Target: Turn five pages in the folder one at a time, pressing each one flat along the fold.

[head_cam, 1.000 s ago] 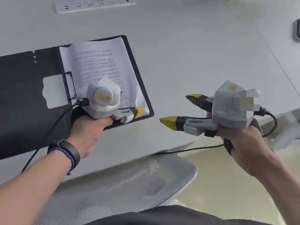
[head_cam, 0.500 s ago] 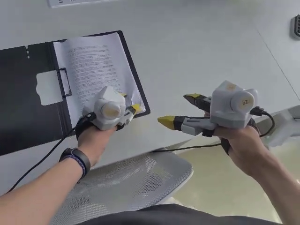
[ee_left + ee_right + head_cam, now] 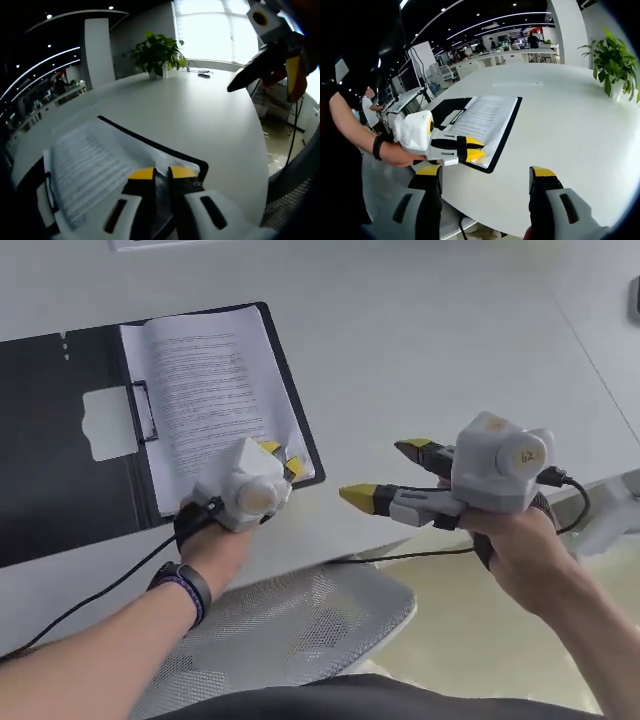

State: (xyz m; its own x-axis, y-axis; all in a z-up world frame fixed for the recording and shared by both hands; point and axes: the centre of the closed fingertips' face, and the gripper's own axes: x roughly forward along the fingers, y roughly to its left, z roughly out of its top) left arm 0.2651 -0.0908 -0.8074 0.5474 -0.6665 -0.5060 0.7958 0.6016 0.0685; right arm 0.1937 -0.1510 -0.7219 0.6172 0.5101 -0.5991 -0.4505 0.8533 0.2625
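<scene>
The fingers of your left gripper stand almost together, with a thin dark slit between the yellow tips, and they sit at the lower right corner of the page, where the paper curls up a little. I cannot tell whether a sheet is pinched in the slit or only lies under the tips. This corner is probably chosen because it is the loose end of the page, farthest from the fold, so one sheet can be separated there. The fingers of your right gripper are spread wide and hold nothing. It hangs in the air at the right of the head view, off the edge of the table and well apart from the folder; I judge it waits there so that it can later press along the fold. The folder lies open in the upper left of the head view, black cover to the left, printed page to the right. The head view gives you the whole layout and the fold line, where the closeness of the left tips is hard to read. The left gripper view gives you that slit and the curled corner from close by. The right gripper view shows the left gripper from the side, low over the near corner of the folder.
</scene>
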